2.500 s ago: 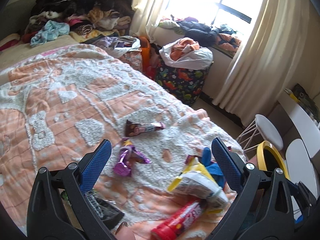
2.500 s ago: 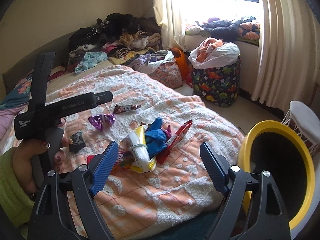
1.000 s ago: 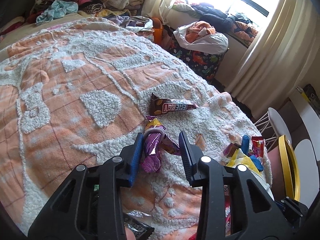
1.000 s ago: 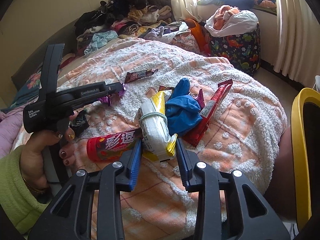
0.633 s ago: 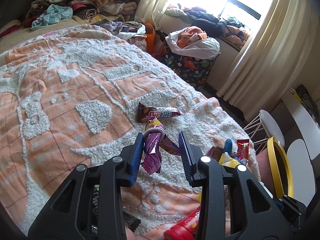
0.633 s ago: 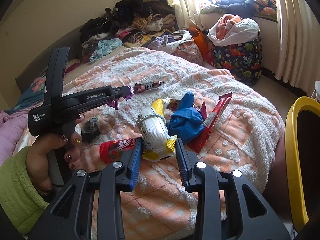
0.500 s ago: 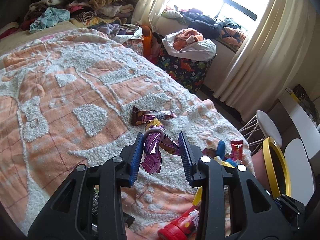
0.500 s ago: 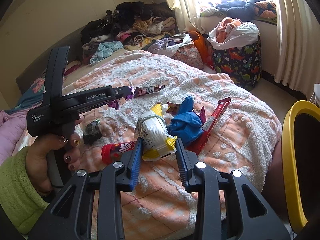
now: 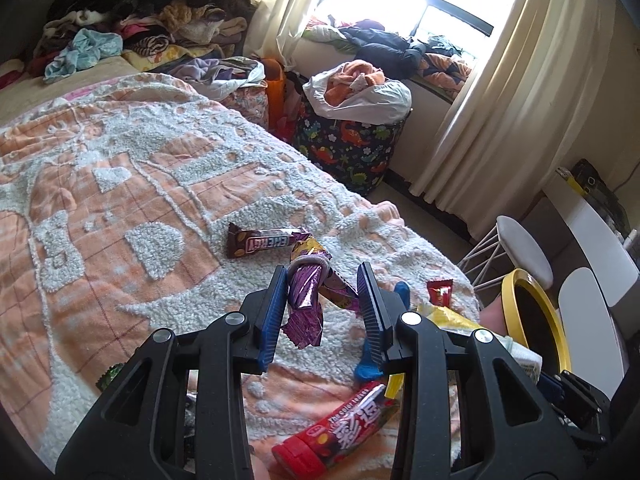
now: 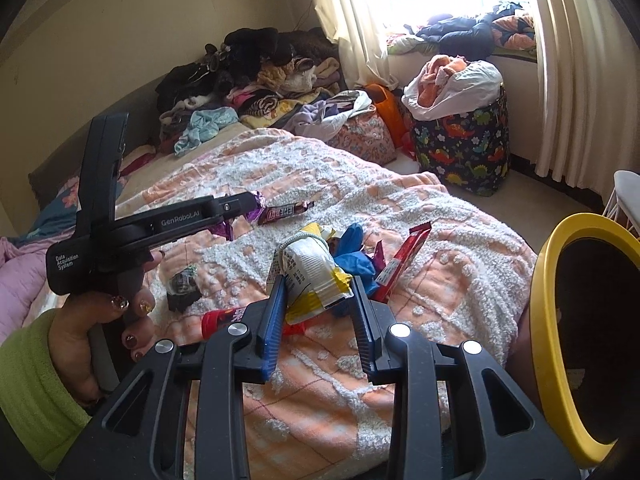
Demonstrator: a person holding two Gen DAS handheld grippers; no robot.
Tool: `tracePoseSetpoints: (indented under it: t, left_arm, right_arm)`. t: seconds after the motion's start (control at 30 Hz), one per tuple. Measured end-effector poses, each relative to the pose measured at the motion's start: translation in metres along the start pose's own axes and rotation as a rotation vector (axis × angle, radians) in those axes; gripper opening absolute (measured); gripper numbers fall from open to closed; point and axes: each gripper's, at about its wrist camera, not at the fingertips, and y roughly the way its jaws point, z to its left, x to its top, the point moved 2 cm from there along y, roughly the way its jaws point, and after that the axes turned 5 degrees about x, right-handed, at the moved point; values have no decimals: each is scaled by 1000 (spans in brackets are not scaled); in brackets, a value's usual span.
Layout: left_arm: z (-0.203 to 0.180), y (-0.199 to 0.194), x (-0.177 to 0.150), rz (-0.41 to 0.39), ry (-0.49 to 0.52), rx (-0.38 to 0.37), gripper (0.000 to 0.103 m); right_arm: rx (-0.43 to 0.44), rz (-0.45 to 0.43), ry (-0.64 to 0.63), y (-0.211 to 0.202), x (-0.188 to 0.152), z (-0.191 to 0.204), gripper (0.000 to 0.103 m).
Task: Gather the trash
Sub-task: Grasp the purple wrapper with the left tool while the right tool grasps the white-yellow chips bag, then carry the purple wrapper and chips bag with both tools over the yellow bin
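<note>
Two grippers each hold a piece of trash lifted clear of the bed. Narrowed to a small gap, the left gripper point(image 9: 322, 280) has its blue fingers point(image 9: 274, 312) clamped on a crumpled purple wrapper point(image 9: 306, 300) bound with a rubber band, whose lower end hangs free between the fingers. Just past the fingertips a brown candy bar point(image 9: 262, 243) lies flat on the orange and white blanket point(image 9: 120, 200). To the right of the fingers sit a small red packet point(image 9: 439, 291) and a blue glove point(image 9: 401, 293), and below them, near the gripper body, a red tube point(image 9: 340, 428).

Set just as narrow, the right gripper point(image 10: 318, 286) pinches a white and yellow snack bag point(image 10: 310, 276), also tied with a band, which sticks up and forward from between the fingers point(image 10: 272, 316). Right behind the bag are the blue glove point(image 10: 354, 254) and a long red wrapper point(image 10: 402, 262); left of the fingers lies a small dark wrapper point(image 10: 183, 286). Farther left a hand point(image 10: 92, 328) in a green sleeve point(image 10: 32, 376) holds the other gripper. On the right of the fingers, beside the bed, stands a bin with a yellow rim point(image 10: 544, 320), well apart from both held pieces. Beyond the bed are piled clothes point(image 10: 256, 76) and a dinosaur-print hamper point(image 10: 464, 148) under the window.
</note>
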Motion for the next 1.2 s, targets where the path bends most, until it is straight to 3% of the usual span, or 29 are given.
tracePoseSetpoints:
  t: [1.2]
  left_arm:
    - [-100, -8, -19, 26, 167, -109, 29]
  right_arm:
    - [-89, -191, 187, -75, 15, -81, 30]
